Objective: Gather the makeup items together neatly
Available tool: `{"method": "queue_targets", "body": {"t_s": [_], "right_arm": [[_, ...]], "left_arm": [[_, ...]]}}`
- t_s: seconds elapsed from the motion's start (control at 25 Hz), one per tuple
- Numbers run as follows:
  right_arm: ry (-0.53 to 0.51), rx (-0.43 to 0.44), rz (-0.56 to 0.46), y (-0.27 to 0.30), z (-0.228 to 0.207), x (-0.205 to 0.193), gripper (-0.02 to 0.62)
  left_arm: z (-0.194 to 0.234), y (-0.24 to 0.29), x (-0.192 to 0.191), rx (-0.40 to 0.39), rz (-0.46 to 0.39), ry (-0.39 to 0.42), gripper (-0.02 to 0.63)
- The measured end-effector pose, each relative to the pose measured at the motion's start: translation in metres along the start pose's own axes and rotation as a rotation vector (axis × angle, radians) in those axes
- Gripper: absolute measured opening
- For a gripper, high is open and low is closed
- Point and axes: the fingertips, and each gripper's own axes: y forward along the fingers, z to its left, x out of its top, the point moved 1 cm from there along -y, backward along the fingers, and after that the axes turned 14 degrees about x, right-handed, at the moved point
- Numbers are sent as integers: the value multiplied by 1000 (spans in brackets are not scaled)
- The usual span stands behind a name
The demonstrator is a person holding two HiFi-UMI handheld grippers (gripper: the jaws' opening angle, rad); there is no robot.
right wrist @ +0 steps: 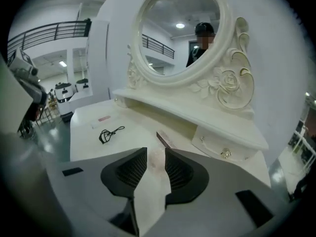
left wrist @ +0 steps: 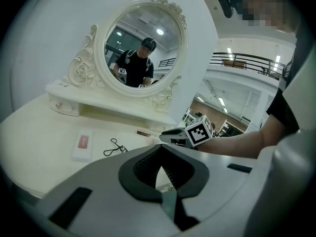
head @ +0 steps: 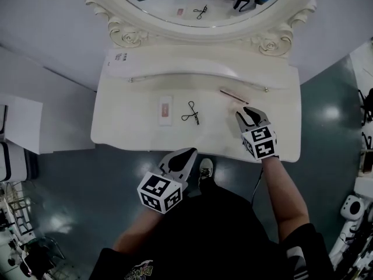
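Cream counter [head: 134,121]: carrying 3 makeup items, all lying apart, none touching.
Flat case [head: 166,110]: lying left of centre, pale w/ a pink label.
Eyelash curler [head: 191,114]: lying just beside the case, on its right.
Slim pencil [head: 233,95]: lying at a slant near the back ledge, well apart from the other 2 and so the outlier.
Right hand-held gripper [head: 247,113]: sitting over the counter's right part and pointing at the pencil, just short of its near end. Jaws are standing partly apart and gripping nothing. Only counter w/ a faint pinkish patch is showing btwn them, and what the patch is can't be told.
Left hand-held gripper [head: 187,151]: hanging off the counter's front edge, tips meeting, carrying nothing.
Step in hand: prob. the right side is lining up for a pick-up of the pencil. Gathering itself is looking not yet begun.
Next move: likely calling for easing fwd till the jaws are straddling the thin shaft, squaring up crosswise to its slant, then closing gently. After that the pencil should be going over to lie beside the curler and case.
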Motion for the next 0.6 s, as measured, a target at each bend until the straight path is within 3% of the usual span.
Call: {"method": "queue_targets", "body": {"t_s": [0.4, 0.6], "right_arm": [[-390, 95, 222, 30, -6, -5, 137], [-392, 122, 250, 40, -7, -7, 135]], "left_arm": [[5, 4, -6, 35, 3, -27, 8], [8, 4, -8, 43, 3, -18, 8]]}}
